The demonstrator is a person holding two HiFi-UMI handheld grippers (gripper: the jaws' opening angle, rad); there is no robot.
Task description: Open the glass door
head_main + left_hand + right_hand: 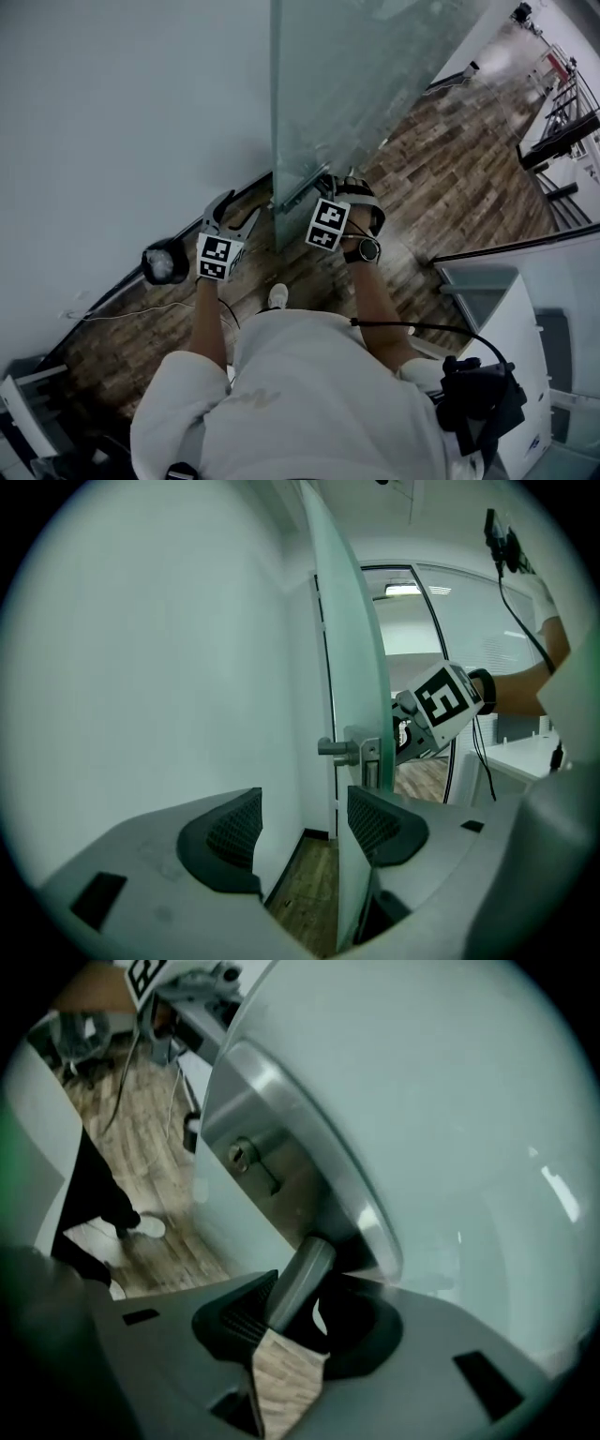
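The right gripper is wide open around the lever handle, which lies against one pad. The left gripper, open and empty, hangs just left of the glass door edge, near the white wall.

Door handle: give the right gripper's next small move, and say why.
Probably close the right gripper on the door handle. In the right gripper view the lever lies between the jaws, against one pad with a gap at the other, so nothing is clamped yet. A firm hold seems needed before turning it to open the glass door.
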